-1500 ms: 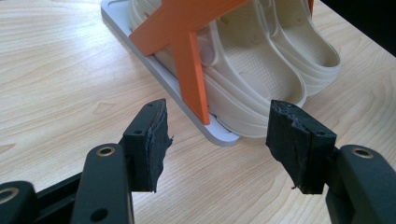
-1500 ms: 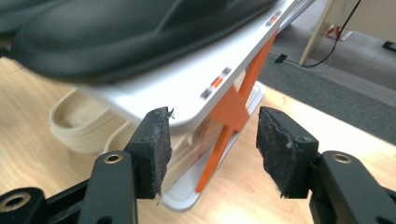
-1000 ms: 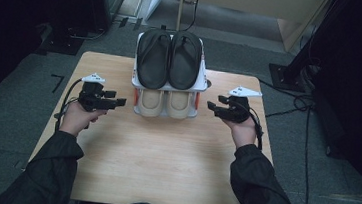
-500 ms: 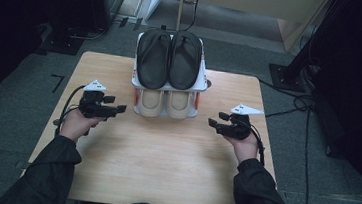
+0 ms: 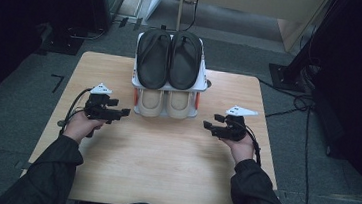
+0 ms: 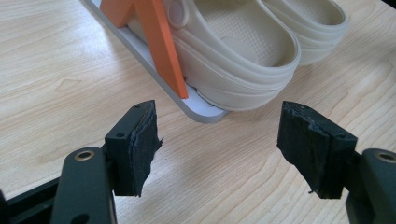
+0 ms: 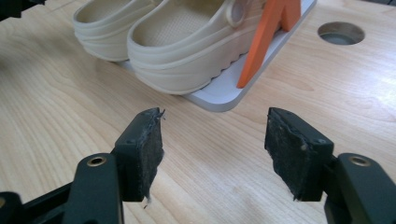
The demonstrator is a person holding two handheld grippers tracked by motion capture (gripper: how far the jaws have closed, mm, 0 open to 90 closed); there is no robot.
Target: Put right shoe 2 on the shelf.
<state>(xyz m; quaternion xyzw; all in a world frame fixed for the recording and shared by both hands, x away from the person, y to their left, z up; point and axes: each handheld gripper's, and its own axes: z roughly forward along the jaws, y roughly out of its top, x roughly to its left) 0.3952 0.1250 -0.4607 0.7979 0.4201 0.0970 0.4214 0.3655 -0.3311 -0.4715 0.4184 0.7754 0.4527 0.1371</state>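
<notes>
Looking down from the high view, a two-tier shoe rack [image 5: 201, 86] stands at the middle of the wooden table's [image 5: 162, 170] far edge. Its upper shelf carries a pair of black sandals [image 5: 169, 58] side by side; the lower shelf holds a pair of beige clogs [image 5: 165, 103] with their open heels facing the person. The left gripper [image 5: 120, 112] hovers near the left edge, just beside the rack's lower left corner, its jaws apart and holding nothing. The right gripper [image 5: 209, 126] sits toward the right edge, near the rack's lower right corner, jaws likewise spread and empty. Both point inward at the rack.

From the left gripper view, the left gripper [image 6: 219, 140] has just been opening and now stands wide, with bare table between the pads. Ahead lies the grey base plate [image 6: 205, 112] of the rack, an orange upright [image 6: 161, 51] rising from it, and the nearer beige clog [image 6: 233, 60] resting on that plate, its mate beyond it.

From the right gripper view, the right gripper [image 7: 215, 149] is also spread wide over bare wood, gripping nothing. The two clogs [image 7: 182, 42] sit on the grey plate, an orange support [image 7: 261, 42] beside them, and a round hole [image 7: 341, 32] shows in the table toward its far corner.
</notes>
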